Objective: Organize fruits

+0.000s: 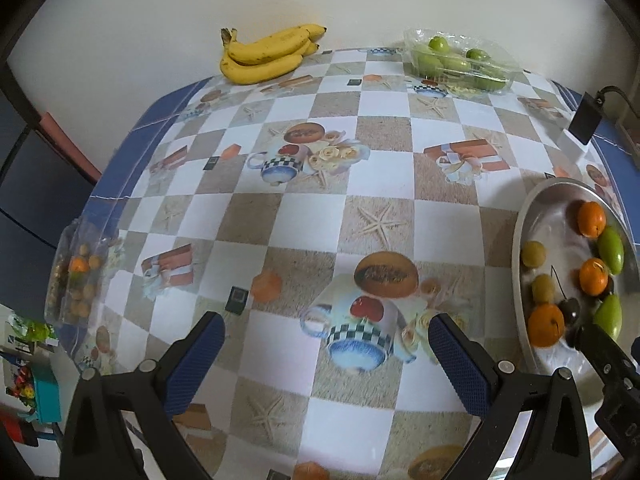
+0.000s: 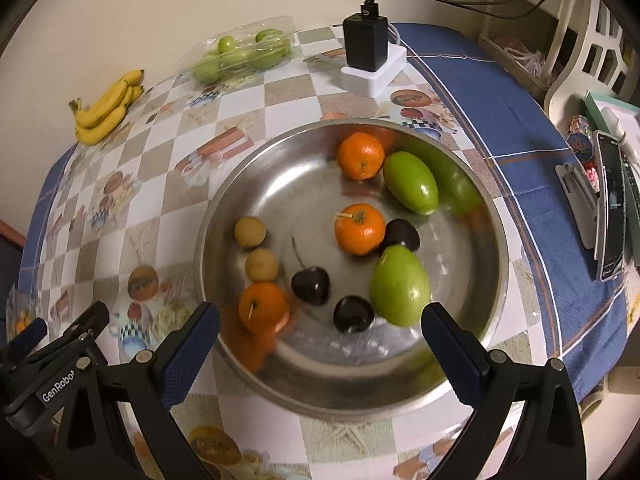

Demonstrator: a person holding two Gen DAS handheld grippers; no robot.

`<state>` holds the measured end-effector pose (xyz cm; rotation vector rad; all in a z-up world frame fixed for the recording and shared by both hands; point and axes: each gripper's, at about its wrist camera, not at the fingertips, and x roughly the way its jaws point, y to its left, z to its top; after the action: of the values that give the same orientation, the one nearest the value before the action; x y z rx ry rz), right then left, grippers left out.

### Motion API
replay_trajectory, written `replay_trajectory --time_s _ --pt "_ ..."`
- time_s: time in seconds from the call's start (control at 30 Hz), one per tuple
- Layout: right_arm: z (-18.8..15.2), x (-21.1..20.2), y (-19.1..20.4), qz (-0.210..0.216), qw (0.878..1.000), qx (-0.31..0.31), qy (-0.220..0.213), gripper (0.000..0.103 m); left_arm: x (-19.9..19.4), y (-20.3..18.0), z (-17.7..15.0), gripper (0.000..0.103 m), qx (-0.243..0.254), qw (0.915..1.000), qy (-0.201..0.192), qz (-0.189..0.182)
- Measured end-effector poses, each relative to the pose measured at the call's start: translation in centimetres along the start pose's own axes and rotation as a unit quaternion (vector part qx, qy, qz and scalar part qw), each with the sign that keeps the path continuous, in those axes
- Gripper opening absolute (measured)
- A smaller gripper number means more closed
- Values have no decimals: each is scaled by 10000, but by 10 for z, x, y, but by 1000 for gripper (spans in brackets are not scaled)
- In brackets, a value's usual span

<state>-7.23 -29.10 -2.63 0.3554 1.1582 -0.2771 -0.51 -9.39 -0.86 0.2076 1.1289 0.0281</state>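
Both hand-held grippers are spread and hold nothing; the right hand-held gripper (image 2: 320, 344) hovers at the near rim of the bowl (image 2: 224, 208), where oranges, cherries (image 2: 311, 285) and green fruits lie loose; round fruit may roll from a careless pinch; the left hand-held gripper (image 1: 326, 354) hangs over bare desk (image 1: 400, 128), bananas (image 1: 266, 56) far off.

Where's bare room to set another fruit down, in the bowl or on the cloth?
In the metal bowl, the upper-left floor is bare, bordered by the far orange and the two small tan fruits. The near and right side is crowded. On the tablecloth, the wide middle between bananas, green-fruit tray and left gripper is free.
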Motion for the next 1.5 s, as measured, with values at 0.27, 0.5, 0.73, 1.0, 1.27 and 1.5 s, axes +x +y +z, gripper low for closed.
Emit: replay_trajectory --time_s 0.27,0.5,0.73,1.0,1.27,1.5 --pt "-10 -21 2 -22 9996 -63 -260 101 -20 12 -10 103 29 9997 -240 -27" --pt "-14 -35 0 -36 9991 -8 -412 101 -26 29 -14 103 -94 9995 -283 -125" --pt "-16 -41 1 -78 9987 -13 -512 101 -28 41 -16 103 -233 9990 -289 -233" --pt "-17 -39 0 -58 9989 30 -464 101 -27 39 -15 103 -185 9991 -271 -255" --pt "-16 -35 -2 -35 9991 93 -404 101 -24 38 -14 103 -176 9991 -249 -285" --pt "-15 -32 -1 -22 9993 87 -360 101 -23 37 -13 103 -136 9991 -242 -307"
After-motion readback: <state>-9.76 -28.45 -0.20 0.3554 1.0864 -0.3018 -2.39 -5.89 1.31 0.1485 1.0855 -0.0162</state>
